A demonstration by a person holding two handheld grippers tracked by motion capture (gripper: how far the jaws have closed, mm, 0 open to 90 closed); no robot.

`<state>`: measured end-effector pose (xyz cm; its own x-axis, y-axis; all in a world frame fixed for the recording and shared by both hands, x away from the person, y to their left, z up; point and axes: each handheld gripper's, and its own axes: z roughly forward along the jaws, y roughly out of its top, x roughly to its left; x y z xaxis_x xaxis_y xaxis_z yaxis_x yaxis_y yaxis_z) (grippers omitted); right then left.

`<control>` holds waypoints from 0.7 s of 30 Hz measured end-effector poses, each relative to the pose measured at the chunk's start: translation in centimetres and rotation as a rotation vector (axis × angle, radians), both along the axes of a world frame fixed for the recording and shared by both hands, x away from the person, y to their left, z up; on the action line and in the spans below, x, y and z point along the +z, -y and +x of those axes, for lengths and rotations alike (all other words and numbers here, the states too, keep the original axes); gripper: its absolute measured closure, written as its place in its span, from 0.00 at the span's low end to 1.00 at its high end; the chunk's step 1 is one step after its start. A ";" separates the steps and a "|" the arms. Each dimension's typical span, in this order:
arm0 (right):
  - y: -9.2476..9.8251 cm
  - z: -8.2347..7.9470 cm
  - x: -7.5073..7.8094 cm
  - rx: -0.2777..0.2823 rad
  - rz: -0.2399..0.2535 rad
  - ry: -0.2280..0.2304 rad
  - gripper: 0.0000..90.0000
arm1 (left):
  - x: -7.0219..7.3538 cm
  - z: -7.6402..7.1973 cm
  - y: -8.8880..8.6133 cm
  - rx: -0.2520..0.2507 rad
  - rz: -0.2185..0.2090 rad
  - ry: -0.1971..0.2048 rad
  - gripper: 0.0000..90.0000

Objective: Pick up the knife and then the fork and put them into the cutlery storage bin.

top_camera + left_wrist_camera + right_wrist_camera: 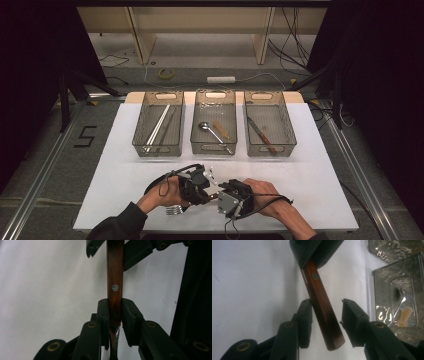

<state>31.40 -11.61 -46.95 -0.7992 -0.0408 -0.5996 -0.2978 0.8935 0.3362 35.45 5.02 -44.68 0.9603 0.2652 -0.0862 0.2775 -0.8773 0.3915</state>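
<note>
- Presently the fork [176,209] sits at the table's [320,165] near edge, midway along, bridged between both hands.
- Left gripper [115,312]: jaws clamped on the wooden handle [115,272] just above the metal neck.
- Right gripper [325,315]: jaws apart, straddling the handle's free end; one pad near the wood, the other well clear, not yet pressing.
- Handling, judged: stiff, light, the polished wood somewhat slick; flat faces of the handle near the rivet [315,276] look the best hold.
- Count: one fork, three mesh baskets [159,125] along the far edge.
- Left basket: long pale sticks, number unclear. Middle: one spoon [212,131], one small wooden piece. Right: one knife [261,135].
</note>
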 end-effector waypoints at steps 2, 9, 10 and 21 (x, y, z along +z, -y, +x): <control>-0.1 -0.3 -0.1 0.009 -0.014 0.019 0.71 | 0.0 0.0 0.0 0.003 -0.008 -0.007 0.85; -0.3 -1.0 -0.4 0.057 -0.058 0.084 0.79 | 0.1 0.1 -0.1 0.000 -0.015 -0.016 0.85; -0.3 -1.0 -0.5 0.072 -0.069 0.099 0.80 | 0.1 0.1 -0.1 -0.002 -0.017 -0.016 0.85; 0.2 -1.5 -0.2 0.155 -0.130 0.128 0.86 | 0.4 -0.1 -0.1 -0.022 -0.046 -0.027 0.84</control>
